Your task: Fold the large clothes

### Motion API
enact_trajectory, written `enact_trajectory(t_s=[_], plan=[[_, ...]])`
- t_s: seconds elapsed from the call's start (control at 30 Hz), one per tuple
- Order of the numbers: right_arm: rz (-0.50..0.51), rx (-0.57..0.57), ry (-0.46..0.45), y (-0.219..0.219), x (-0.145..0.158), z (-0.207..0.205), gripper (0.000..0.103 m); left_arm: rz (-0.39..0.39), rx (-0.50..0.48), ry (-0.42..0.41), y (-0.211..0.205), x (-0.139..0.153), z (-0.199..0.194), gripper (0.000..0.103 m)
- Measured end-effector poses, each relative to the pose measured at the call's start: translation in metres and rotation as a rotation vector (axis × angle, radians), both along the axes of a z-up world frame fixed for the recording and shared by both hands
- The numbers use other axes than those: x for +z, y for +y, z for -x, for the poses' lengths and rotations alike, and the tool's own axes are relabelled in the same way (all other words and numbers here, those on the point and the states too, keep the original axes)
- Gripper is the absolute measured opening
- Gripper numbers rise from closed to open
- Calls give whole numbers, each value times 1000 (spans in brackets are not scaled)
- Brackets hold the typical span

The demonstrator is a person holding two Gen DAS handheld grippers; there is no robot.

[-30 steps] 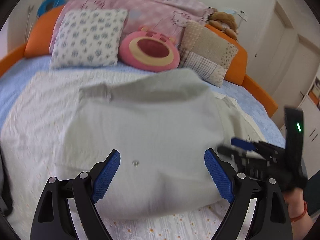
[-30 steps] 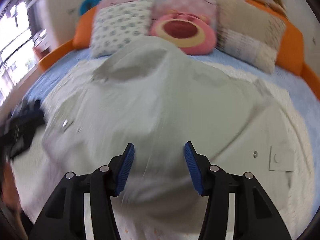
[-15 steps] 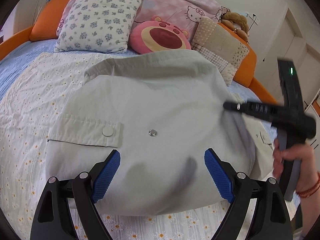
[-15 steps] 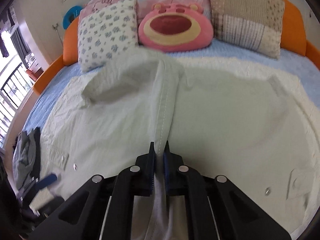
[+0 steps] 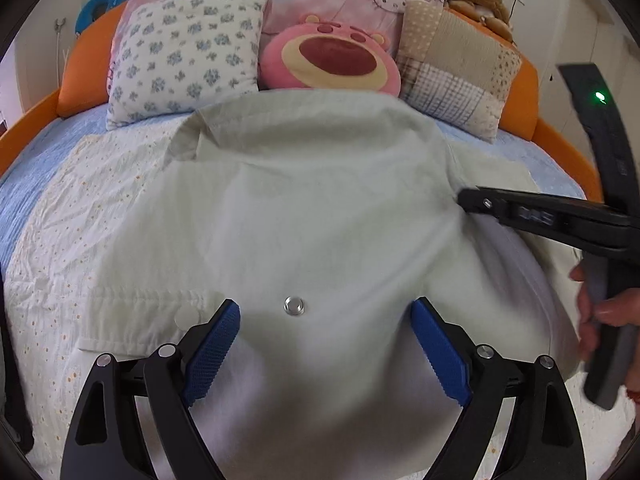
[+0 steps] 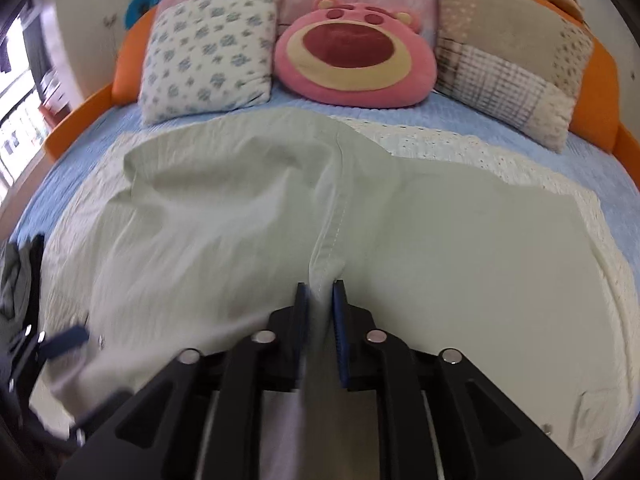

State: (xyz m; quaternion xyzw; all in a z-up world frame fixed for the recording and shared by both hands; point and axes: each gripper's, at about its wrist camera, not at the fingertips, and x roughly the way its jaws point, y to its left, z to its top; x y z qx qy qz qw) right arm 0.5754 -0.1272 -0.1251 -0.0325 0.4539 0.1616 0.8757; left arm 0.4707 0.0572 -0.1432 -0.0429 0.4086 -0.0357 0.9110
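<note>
A large pale green jacket (image 5: 304, 216) lies spread on the bed, with a metal snap (image 5: 294, 305) and a flap pocket (image 5: 136, 316) near me. My left gripper (image 5: 324, 344) is open, its blue pads (image 5: 212, 344) just above the jacket's near part. My right gripper (image 6: 320, 300) is shut on a stitched seam fold of the jacket (image 6: 332, 236) and holds it raised as a ridge. The right gripper also shows in the left wrist view (image 5: 480, 202), pinching the jacket's right side. The left gripper's blurred tip shows at the left edge of the right wrist view (image 6: 68, 336).
A white floral bedspread (image 5: 80, 216) covers a blue sheet (image 6: 480, 120). At the headboard stand a floral pillow (image 5: 188, 52), a pink bear cushion (image 5: 332, 56) and a patchwork pillow (image 5: 456, 68). Orange bed rim (image 5: 84, 68) runs around. Dark clothes (image 6: 20, 272) lie at the left.
My right gripper shut on the jacket's seam fold and lifted it, pulling the cloth up. My left gripper stayed open and came closer over the jacket.
</note>
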Motion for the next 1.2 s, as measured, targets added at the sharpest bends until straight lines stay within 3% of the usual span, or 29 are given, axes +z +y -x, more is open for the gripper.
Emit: enact_trajectory(t_s=[0.07, 0.13, 0.23, 0.33, 0.4, 0.47, 0.53, 0.7, 0.87, 0.97, 1.03, 1.13, 1.2], plan=[[-49, -21, -69, -22, 22, 14, 73, -32, 6, -50, -4, 14, 5, 88], [-89, -44, -143, -44, 41, 34, 77, -51, -4, -99, -12, 29, 7, 88], [-119, -72, -198, -82, 53, 65, 77, -98, -14, -107, -24, 40, -3, 90], [-90, -115, -211, -120, 45, 88, 72, -138, 6, -76, -28, 36, -19, 90], [-63, -143, -190, -139, 36, 95, 44, -158, 33, -40, -23, 25, -30, 90], [-62, -175, -148, -165, 19, 98, 38, -189, 65, -10, -15, 9, -37, 90], [-43, -193, -108, -179, 1, 96, 37, -187, 88, 16, -5, -7, -41, 91], [-9, -205, -40, -188, -43, 83, 36, -99, 119, 39, 21, -41, -46, 94], [7, -197, -46, -177, -77, 81, 36, -120, 124, 32, 22, -51, -48, 97], [58, -213, -55, -169, -70, 80, 37, -114, 138, 72, 23, -42, -50, 96], [50, -193, -91, -161, -51, 86, 39, -88, 145, 75, 24, -28, -45, 85], [19, -162, -183, -140, -15, 92, 39, -3, 107, -8, 14, 10, -27, 83], [-55, -121, -195, -121, 6, 87, 39, 11, 74, -39, -4, 28, -25, 87]])
